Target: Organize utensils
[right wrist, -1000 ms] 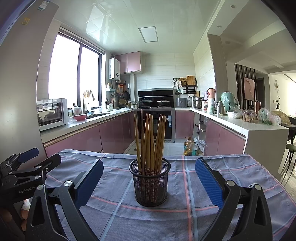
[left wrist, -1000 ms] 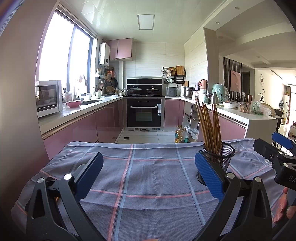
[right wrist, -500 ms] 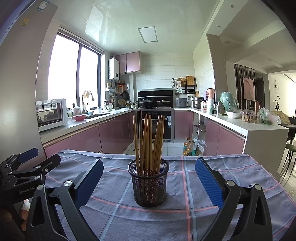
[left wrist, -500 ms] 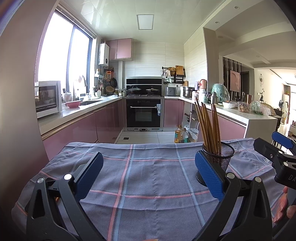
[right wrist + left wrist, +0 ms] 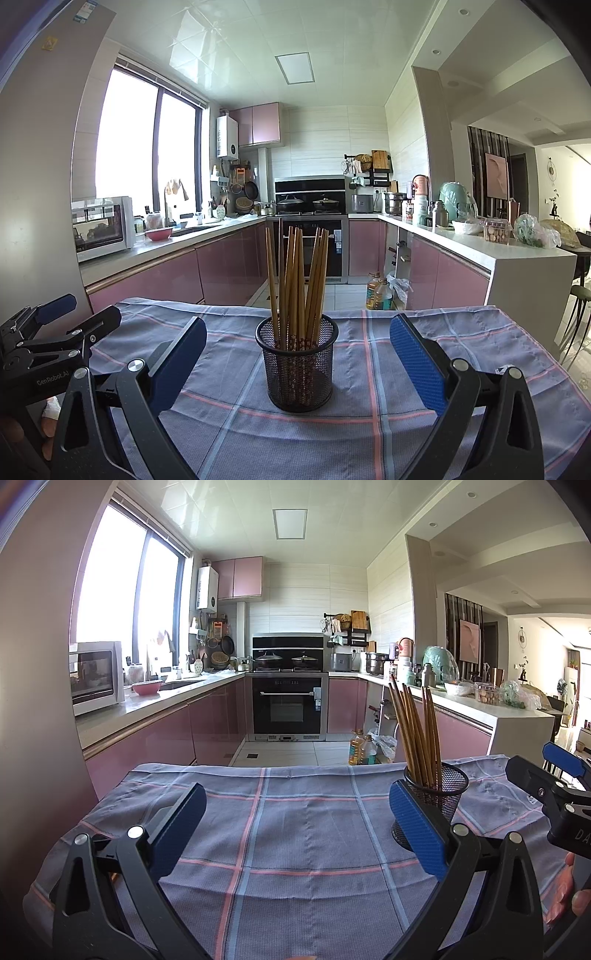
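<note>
A black mesh holder (image 5: 297,365) stands on the checked cloth (image 5: 373,435), centred ahead of my right gripper (image 5: 297,354), whose blue pads are wide open on either side of it without touching. Several wooden chopsticks (image 5: 297,280) stand upright in it. In the left wrist view the same mesh holder (image 5: 439,794) with the chopsticks (image 5: 415,731) sits partly behind the right pad (image 5: 415,830) of my open left gripper (image 5: 291,827), which holds nothing. Each gripper shows in the other's view, the right gripper (image 5: 554,786) at the right edge and the left gripper (image 5: 55,325) at the left edge.
The blue and pink checked cloth (image 5: 288,842) covers the table to its far edge. Beyond it lie a kitchen floor, pink cabinets (image 5: 166,734), an oven (image 5: 288,705) and oil bottles (image 5: 362,749). A white counter (image 5: 517,266) stands at the right. Fingers of a hand (image 5: 569,893) hold the right gripper.
Almost nothing has moved. The right wrist view has drifted very slightly, so the mesh holder sits a touch left of where it was. Both grippers stay open.
</note>
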Demonstrator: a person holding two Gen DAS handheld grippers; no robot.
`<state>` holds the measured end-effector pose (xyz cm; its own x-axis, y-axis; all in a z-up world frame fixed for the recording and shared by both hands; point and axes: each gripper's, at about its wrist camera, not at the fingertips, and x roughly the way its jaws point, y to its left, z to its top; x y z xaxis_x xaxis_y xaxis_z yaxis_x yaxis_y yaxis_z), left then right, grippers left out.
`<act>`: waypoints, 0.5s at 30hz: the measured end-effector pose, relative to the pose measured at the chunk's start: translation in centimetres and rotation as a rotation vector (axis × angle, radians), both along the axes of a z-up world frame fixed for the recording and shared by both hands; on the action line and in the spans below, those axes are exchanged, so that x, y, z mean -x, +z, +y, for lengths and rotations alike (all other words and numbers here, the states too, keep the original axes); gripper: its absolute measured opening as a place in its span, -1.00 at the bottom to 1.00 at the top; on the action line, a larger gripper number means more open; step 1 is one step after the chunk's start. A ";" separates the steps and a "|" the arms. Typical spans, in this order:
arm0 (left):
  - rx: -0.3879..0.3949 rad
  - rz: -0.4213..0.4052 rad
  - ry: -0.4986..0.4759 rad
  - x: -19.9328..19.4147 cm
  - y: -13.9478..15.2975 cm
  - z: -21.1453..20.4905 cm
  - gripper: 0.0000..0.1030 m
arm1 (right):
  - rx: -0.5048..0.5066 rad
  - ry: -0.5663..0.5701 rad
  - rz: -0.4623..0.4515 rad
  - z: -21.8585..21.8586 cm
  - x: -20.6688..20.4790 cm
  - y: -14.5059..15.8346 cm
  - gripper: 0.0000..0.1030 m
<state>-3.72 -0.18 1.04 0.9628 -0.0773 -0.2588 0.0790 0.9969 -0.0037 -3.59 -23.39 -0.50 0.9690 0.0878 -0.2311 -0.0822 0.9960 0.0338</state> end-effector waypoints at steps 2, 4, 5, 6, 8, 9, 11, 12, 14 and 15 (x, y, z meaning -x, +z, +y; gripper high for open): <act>0.000 -0.001 0.001 0.1 0.0 0.0 0.89 | 0.000 0.000 0.002 0.0 0.0 0.0 0.87; 0.000 -0.001 -0.001 0.0 0.0 0.0 0.89 | -0.001 0.001 0.002 0.0 0.0 0.0 0.87; -0.001 -0.002 -0.001 0.0 -0.1 -0.1 0.89 | -0.001 0.001 0.003 0.0 0.0 0.0 0.87; -0.001 -0.001 -0.001 -0.1 0.0 0.0 0.89 | 0.000 0.001 0.003 0.0 0.0 0.0 0.87; 0.000 0.000 -0.001 -0.1 -0.1 0.0 0.89 | -0.001 0.000 0.003 0.0 0.0 0.0 0.87; 0.000 0.000 -0.001 -0.1 -0.1 0.0 0.89 | -0.002 0.001 0.003 0.0 0.0 0.0 0.87; 0.001 0.001 -0.002 -0.1 -0.1 -0.1 0.89 | 0.000 0.000 0.002 0.0 0.0 0.0 0.87; 0.000 0.000 -0.001 -0.1 -0.1 -0.1 0.89 | -0.001 0.000 0.002 -0.1 0.0 0.0 0.87; 0.001 0.001 -0.002 -0.1 -0.1 0.0 0.89 | 0.000 -0.002 0.003 -0.1 0.0 -0.1 0.87; 0.000 0.002 -0.002 -0.1 -0.1 0.0 0.89 | -0.001 0.000 0.004 -0.1 0.0 0.0 0.87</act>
<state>-3.57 -0.22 0.91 0.9622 -0.0791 -0.2604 0.0809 0.9967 -0.0037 -3.59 -23.45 -0.55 0.9681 0.0876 -0.2349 -0.0816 0.9961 0.0349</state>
